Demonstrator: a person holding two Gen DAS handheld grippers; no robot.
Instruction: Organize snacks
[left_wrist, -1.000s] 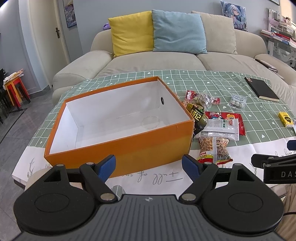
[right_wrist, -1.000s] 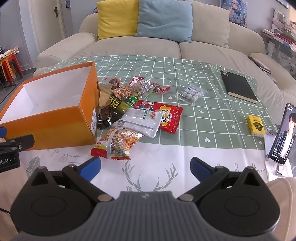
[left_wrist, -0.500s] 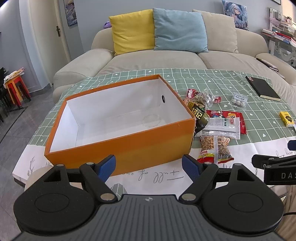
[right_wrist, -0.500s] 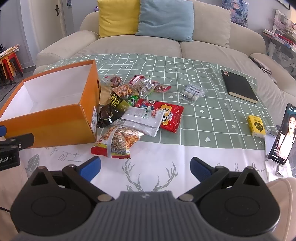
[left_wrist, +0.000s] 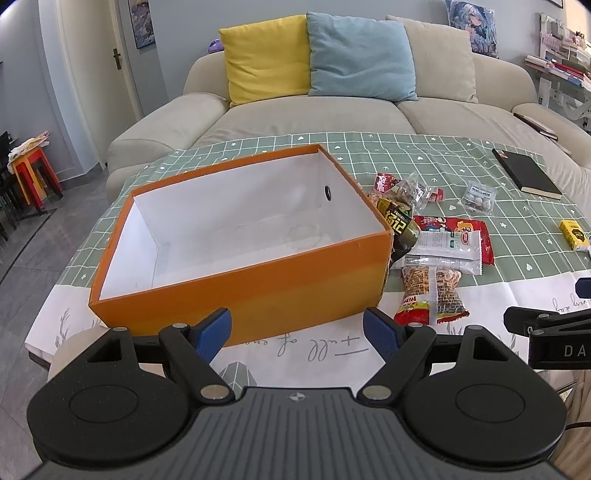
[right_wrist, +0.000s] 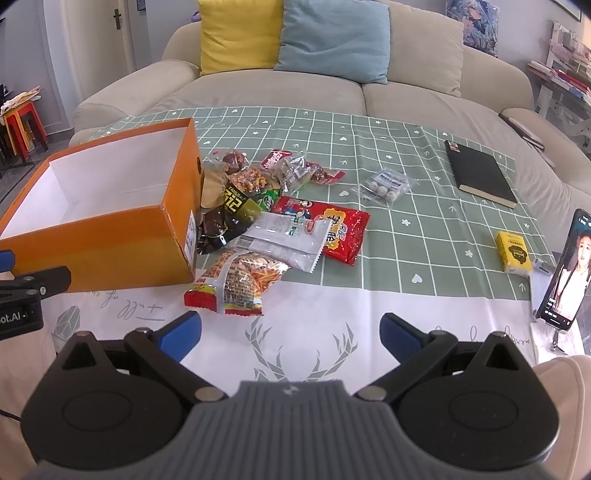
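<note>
Over the last second very little has changed: both views have crept slightly closer to the desk (right_wrist: 369, 314), and nothing on it has shifted. The box (left_wrist: 240, 280) is empty and every snack lies outside it, so I judge the sorting has not begun and both tools are only being brought into place.

The left tool (left_wrist: 297, 328) hovers before the box's near wall with its blue pads wide apart, holding nothing. Just right of the box, some touching its side, lies the snack pile: a dark bag (right_wrist: 231, 218), a white packet (right_wrist: 286, 240) lying over a red packet (right_wrist: 340, 229), and nearest, a peanut bag (right_wrist: 236, 284). Small wrapped sweets (right_wrist: 295, 170) sit behind them, and a clear pack of white balls (right_wrist: 388, 184) lies apart further right. The right tool (right_wrist: 290, 332) hangs over bare cloth in front of the pile, pads also wide apart and empty.

The desk wears a green checked cloth with a white printed border. Towards the right lie a black notebook (right_wrist: 480, 173), a yellow carton (right_wrist: 513, 251) and a propped phone (right_wrist: 569, 269). Behind stands a beige sofa (right_wrist: 295, 92) with a yellow cushion (right_wrist: 236, 33) and a blue cushion (right_wrist: 336, 37); a red stool (left_wrist: 33, 173) stands far left.
</note>
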